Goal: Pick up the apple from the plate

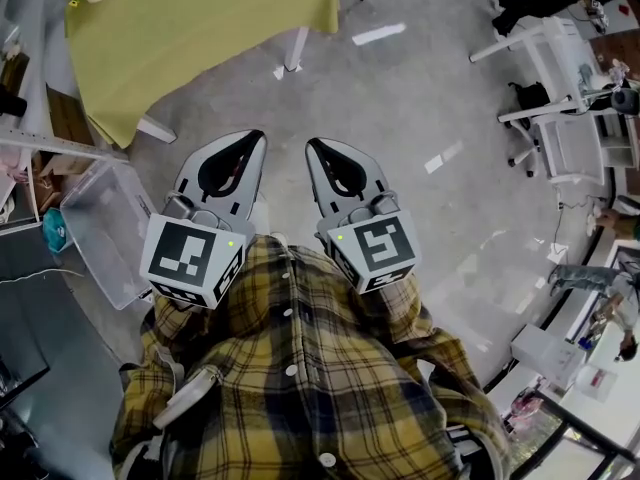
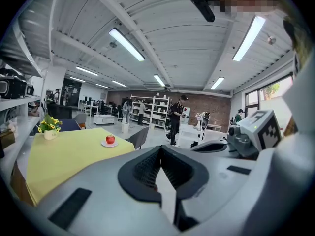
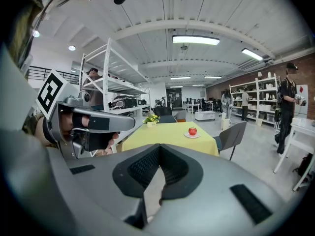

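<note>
I read this as the very start, the approach step, with nothing reached yet. The biggest thing ahead is the table [image 1: 200, 28] under its yellow-green cloth, and an open stretch of grey floor [image 1: 420, 88] lies between it and me. Both tools hang close in front of my checked shirt [image 1: 300, 388], well apart from the table. The left gripper [image 1: 255, 140] has its jaws together with nothing in them, and the right gripper [image 1: 314, 146] looks the same, tips meeting on empty air. The small white plate [image 3: 192, 135] sits near a corner of the cloth. The red apple [image 3: 192, 131] rests on it, upright as far as I can tell, and it is small and far off in both gripper views. Next I would carry one gripper across to that corner and spread its jaws before arriving. Then I would bring it in roughly level, so the pads pass either side of the apple above the plate's rim.
</note>
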`<state>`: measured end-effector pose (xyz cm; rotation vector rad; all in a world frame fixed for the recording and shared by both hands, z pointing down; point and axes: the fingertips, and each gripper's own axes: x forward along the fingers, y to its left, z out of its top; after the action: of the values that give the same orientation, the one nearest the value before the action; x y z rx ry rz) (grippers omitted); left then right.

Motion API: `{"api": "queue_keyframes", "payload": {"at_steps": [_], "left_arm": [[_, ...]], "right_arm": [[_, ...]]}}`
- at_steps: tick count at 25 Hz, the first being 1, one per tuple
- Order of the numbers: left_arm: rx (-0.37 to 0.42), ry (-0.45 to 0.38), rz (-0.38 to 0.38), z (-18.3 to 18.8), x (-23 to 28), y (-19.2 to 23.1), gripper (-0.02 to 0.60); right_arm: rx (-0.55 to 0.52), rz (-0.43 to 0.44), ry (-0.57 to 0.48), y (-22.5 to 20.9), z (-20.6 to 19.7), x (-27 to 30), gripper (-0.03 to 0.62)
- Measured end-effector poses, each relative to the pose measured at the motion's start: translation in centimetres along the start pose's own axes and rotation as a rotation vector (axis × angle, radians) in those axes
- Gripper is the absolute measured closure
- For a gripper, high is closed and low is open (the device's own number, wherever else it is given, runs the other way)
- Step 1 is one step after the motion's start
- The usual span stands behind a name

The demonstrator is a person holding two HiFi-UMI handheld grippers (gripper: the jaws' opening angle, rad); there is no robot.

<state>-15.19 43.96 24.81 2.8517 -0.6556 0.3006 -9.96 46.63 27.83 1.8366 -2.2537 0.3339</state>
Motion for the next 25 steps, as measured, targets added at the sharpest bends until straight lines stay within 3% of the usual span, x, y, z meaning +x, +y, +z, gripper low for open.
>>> {"api": "queue_keyframes", "payload": {"at_steps": [18,25], "left_arm": [[0.029,0.019,-0.054,5.5,11.2,17.6,0.573],[0.012,0.040,-0.054,5.4,14.5,20.9,0.573]], "right_arm": [[0.016,-0.046,-0.009,-6.7,6.9,19.9,0.597],[0.029,-0.049,0.020,-9.5,6.8,23.8,0.597]]}}
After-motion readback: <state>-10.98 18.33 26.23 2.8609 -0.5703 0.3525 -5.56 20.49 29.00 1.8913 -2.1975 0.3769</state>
